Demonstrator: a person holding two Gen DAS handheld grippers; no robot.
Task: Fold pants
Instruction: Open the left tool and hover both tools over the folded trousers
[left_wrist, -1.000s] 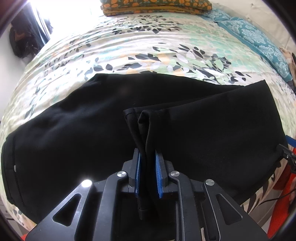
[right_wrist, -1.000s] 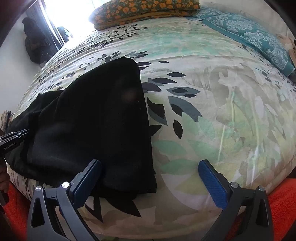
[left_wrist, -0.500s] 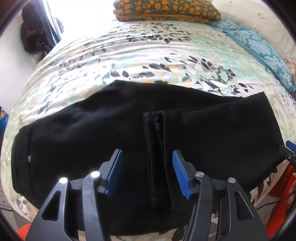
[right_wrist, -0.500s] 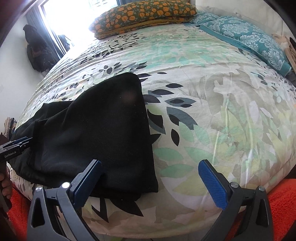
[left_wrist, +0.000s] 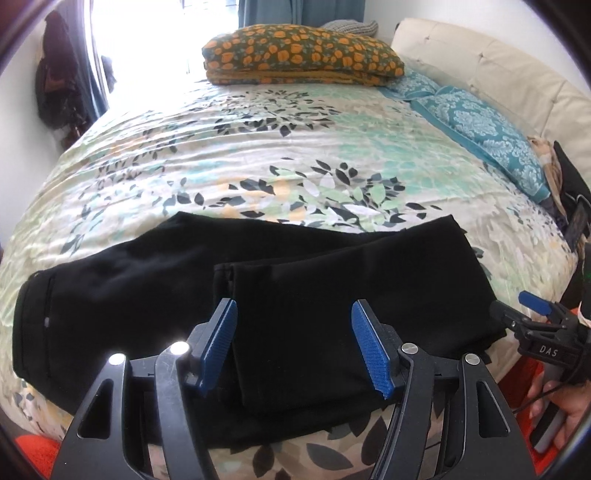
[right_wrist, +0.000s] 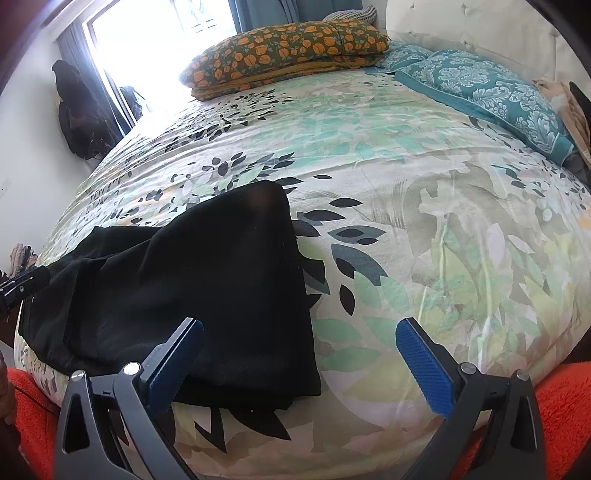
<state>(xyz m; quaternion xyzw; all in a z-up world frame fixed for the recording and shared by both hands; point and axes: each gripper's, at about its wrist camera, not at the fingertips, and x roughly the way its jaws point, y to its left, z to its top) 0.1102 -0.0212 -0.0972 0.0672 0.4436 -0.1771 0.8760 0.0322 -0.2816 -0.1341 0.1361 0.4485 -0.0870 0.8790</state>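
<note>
The black pants (left_wrist: 155, 291) lie flat on the floral bed near its front edge, the leg end folded back over the middle so the hems (left_wrist: 223, 273) rest on top. My left gripper (left_wrist: 295, 347) is open and empty, held just above and in front of the folded layer. My right gripper (right_wrist: 299, 365) is open and empty at the bed's front edge, beside the pants' folded right end (right_wrist: 207, 302). It also shows at the right of the left wrist view (left_wrist: 532, 314).
The floral bedspread (left_wrist: 295, 147) covers the bed. A folded orange-flowered blanket (left_wrist: 299, 55) and teal pillows (left_wrist: 480, 125) lie at the far side by the cream headboard (left_wrist: 480, 55). An orange rug (right_wrist: 565, 398) lies below the front edge.
My left gripper opened and let go of the pants' hems, which now lie flat on the pants. Both grippers drew back and up from the bed.
</note>
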